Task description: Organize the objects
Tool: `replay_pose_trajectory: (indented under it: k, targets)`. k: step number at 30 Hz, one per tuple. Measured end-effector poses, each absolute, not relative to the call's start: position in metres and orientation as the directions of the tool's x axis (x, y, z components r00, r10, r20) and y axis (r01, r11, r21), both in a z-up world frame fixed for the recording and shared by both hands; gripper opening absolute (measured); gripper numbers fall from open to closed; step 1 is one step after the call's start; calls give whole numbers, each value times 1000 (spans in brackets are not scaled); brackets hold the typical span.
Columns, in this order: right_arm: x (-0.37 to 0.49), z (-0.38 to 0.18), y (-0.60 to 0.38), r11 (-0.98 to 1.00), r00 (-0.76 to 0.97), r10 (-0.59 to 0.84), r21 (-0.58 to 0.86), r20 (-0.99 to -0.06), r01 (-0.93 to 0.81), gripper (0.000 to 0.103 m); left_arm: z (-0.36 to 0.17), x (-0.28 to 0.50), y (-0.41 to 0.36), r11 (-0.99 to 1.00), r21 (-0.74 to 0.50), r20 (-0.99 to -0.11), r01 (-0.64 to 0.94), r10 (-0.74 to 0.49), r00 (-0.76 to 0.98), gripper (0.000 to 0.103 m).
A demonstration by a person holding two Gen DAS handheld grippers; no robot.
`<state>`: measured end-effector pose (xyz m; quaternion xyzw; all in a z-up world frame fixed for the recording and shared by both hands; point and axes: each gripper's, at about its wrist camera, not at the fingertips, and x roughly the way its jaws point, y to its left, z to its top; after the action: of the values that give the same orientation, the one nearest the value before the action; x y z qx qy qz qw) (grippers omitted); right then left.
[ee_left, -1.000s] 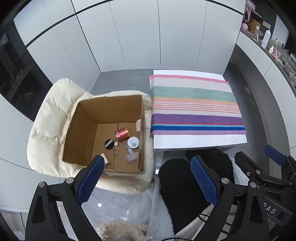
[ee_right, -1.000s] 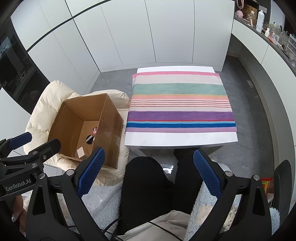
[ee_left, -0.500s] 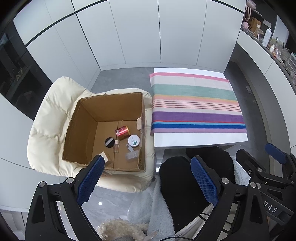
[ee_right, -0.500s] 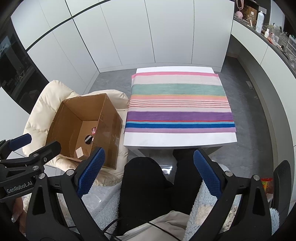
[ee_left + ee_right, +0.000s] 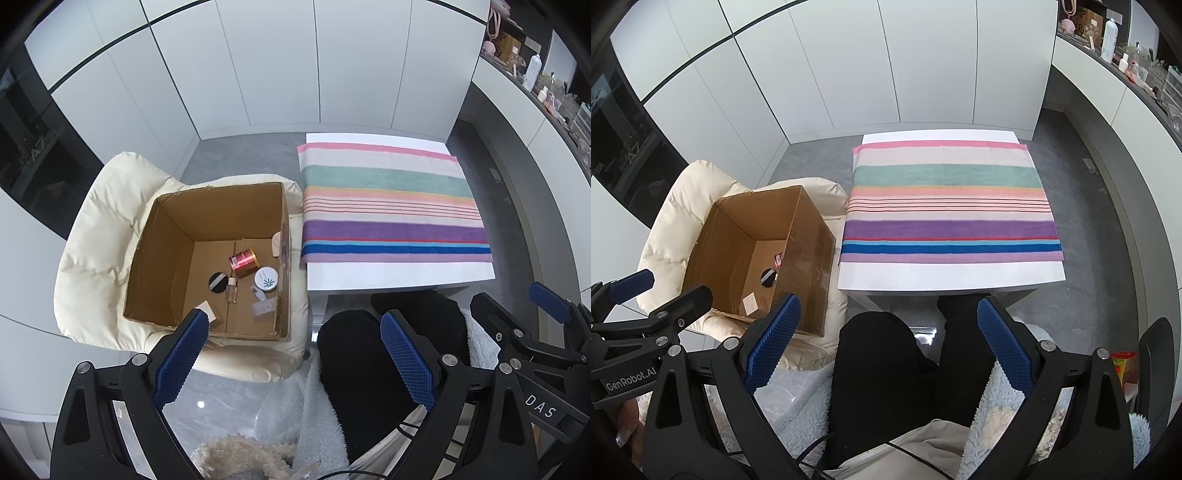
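Two handheld grippers with black frames and blue textured finger pads are hovering above the seated person's black-trousered lap (image 5: 886, 354). The left gripper (image 5: 293, 363) is spreading its fingers wide with nothing between them; the right gripper (image 5: 886, 349) is likewise gaping wide and gripping nothing. An open brown cardboard box (image 5: 162, 258) is sitting on a cream padded armchair (image 5: 92, 251) at the left of the scene. Several small items are lying on the box floor, toward its near right corner: a red and gold cylindrical tin (image 5: 243, 261) on its side, a round white jar lid with a green emblem (image 5: 266, 279) just to the tin's near right, a round black compact (image 5: 217, 282) to the left, a small clear glass bottle with a pale cap (image 5: 231, 291) beside the compact, a translucent plastic bottle (image 5: 262, 304) nearest the right wall, and a small pale carton (image 5: 207, 310) partly hidden behind the left gripper's left finger. Right of the armchair, a low white rectangular table (image 5: 945, 278) is carrying a striped cloth in pink, green, orange, purple and blue (image 5: 949, 199), which is covering all but the table's near strip. White cabinet doors (image 5: 886, 62) are lining the far wall.
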<state>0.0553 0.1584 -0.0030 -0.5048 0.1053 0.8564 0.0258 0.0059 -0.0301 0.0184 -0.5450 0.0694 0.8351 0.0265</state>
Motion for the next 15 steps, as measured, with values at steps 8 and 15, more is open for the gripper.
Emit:
replay_pose_trajectory:
  k: [8,15]
  targets:
    - [54,-3,161,-976,-485,-67,158,-872,-150,98,17,6,-30,-989,87,-915,-121,-31,-402,95]
    - [53,-2,162,-976,-488,-66,157,-870,-148,98,17,7,-28,-988,98,-912,-117,-42,-409,95]
